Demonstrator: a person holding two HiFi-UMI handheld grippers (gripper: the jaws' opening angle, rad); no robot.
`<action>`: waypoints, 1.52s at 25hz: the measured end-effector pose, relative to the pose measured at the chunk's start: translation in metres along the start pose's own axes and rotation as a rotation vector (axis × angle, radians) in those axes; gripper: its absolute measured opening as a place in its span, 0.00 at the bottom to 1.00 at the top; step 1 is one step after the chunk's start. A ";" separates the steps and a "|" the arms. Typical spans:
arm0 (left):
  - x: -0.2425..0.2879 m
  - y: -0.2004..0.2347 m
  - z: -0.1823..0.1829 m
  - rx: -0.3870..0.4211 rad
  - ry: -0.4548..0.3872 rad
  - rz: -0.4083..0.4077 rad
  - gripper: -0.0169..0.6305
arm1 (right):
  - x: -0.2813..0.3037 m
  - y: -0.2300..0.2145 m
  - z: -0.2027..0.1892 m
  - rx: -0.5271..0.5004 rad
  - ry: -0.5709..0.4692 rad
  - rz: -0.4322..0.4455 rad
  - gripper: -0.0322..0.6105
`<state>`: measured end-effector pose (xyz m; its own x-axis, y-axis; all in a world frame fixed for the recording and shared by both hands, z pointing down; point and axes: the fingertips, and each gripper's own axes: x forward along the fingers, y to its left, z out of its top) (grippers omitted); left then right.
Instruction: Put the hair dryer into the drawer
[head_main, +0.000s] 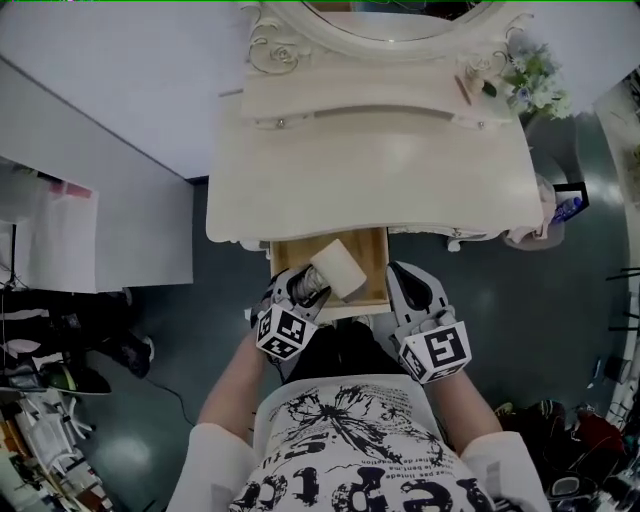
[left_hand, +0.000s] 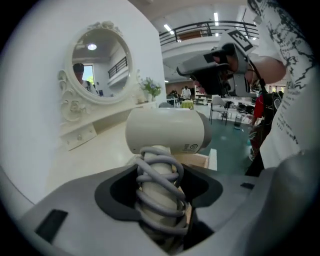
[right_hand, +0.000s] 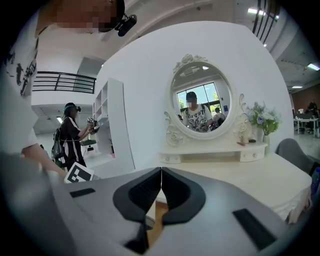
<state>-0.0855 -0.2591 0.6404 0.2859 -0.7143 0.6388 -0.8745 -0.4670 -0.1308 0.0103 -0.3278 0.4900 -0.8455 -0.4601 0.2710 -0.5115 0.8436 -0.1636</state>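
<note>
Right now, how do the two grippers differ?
The left gripper is clamped on the hair dryer, on its cord-wrapped handle. The right gripper holds nothing, with its jaws closed together. The left gripper is above the open drawer, while the right gripper is just beside its right edge. Both carry a marker cube and point toward the dressing table.

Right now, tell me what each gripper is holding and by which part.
The left gripper is shut on the hair dryer, gripping its cord-wrapped handle. The right gripper holds nothing; its jaws are together.
</note>
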 end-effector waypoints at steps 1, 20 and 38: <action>0.008 -0.001 -0.008 0.015 0.025 -0.025 0.42 | 0.003 -0.001 -0.006 0.007 0.011 -0.004 0.08; 0.115 -0.042 -0.091 0.201 0.316 -0.404 0.42 | 0.031 -0.038 -0.076 0.162 0.102 -0.103 0.08; 0.138 -0.048 -0.116 0.100 0.347 -0.415 0.42 | 0.030 -0.049 -0.091 0.198 0.145 -0.124 0.08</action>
<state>-0.0500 -0.2744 0.8228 0.4383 -0.2540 0.8622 -0.6694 -0.7324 0.1245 0.0238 -0.3578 0.5921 -0.7511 -0.4997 0.4314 -0.6417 0.7062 -0.2993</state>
